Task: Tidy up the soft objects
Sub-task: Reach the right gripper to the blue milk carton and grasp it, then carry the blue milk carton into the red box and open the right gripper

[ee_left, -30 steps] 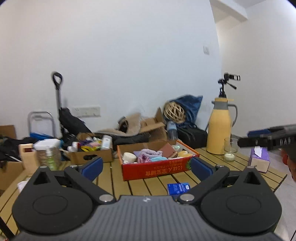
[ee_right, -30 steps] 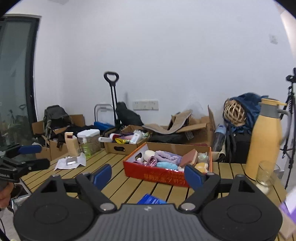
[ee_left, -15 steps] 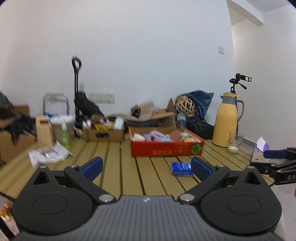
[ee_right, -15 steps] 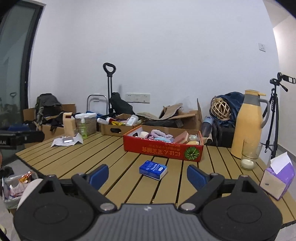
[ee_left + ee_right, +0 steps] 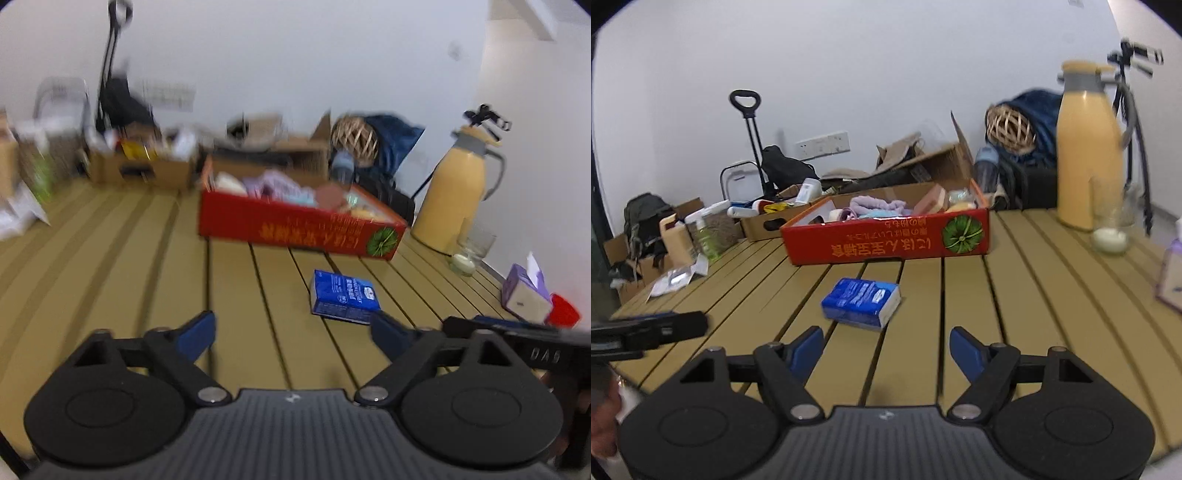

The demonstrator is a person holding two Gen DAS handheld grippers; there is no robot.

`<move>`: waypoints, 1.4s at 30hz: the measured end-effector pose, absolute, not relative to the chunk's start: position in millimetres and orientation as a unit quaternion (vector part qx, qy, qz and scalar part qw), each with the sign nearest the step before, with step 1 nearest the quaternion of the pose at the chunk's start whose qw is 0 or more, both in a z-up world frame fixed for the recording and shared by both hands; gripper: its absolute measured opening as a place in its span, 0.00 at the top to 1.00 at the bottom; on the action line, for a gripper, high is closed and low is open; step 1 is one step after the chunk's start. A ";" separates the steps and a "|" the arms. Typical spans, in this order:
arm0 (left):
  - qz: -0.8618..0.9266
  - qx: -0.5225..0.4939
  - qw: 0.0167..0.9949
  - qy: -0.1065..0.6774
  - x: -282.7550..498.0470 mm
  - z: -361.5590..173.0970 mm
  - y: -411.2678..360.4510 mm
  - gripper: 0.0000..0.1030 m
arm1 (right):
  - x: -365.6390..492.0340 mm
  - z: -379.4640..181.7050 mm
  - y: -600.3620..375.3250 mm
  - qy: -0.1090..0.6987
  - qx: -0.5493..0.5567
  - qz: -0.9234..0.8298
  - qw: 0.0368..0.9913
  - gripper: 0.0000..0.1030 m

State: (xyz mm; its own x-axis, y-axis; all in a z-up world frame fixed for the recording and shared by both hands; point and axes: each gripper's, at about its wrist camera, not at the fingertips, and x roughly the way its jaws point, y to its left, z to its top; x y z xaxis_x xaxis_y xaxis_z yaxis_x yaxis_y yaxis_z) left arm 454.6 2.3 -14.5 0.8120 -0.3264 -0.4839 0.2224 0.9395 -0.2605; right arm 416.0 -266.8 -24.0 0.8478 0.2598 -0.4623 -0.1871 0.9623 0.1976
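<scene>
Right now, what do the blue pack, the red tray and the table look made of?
Blue pack: likely glossy plastic film over something soft; its printed wrap looks slightly puffy, with rounded corners.
Red tray: printed cardboard, matte; thin folded walls, brown inside face.
Table: tan slats with dark gaps, smooth and even in colour; could be wood, composite or coated metal, I can't tell.

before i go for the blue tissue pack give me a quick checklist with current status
1. Right gripper open: ok, jaws spread and nothing held.
2. Left gripper open: ok, nothing held.
3. Blue tissue pack free on the slatted table: ok, nothing touches it.
4. Right gripper lined up with the pack: ok, pack sits just ahead, a bit left of center.
5. Room left in the red box for the pack: cannot tell, soft items already fill much of it.
6. Glass away from the path: ok, off to the right.
</scene>
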 end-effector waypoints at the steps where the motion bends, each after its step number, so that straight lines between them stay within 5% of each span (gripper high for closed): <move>1: -0.152 -0.100 0.943 0.280 470.6 -17.1 -1.7 0.28 | 431.8 -28.5 -267.1 0.257 0.082 0.119 0.956 0.33; 5: -0.172 -0.097 0.939 0.280 535.9 -26.9 -22.9 0.32 | 495.0 -44.3 -264.4 0.286 0.115 0.133 0.942 0.44; 8: -0.192 -0.119 0.924 0.310 569.9 -41.0 -29.4 0.48 | 524.0 -51.7 -258.5 0.288 0.123 0.147 0.938 0.55; 10: -0.218 -0.155 0.897 0.351 584.4 -53.3 -29.4 0.70 | 538.8 -59.5 -256.2 0.291 0.135 0.155 0.934 0.73; 14: -0.217 -0.164 0.900 0.342 582.4 -54.6 -25.2 0.76 | 553.2 -69.9 -263.4 0.289 0.176 0.161 0.927 0.86; 24: -0.213 -0.157 0.903 0.338 581.7 -52.7 -28.8 0.76 | 565.3 -76.8 -266.7 0.313 0.192 0.189 0.911 0.77; 42: -0.197 -0.172 0.934 0.243 490.6 1.8 -15.7 0.81 | 494.0 -24.6 -256.9 0.249 0.161 0.199 0.934 0.88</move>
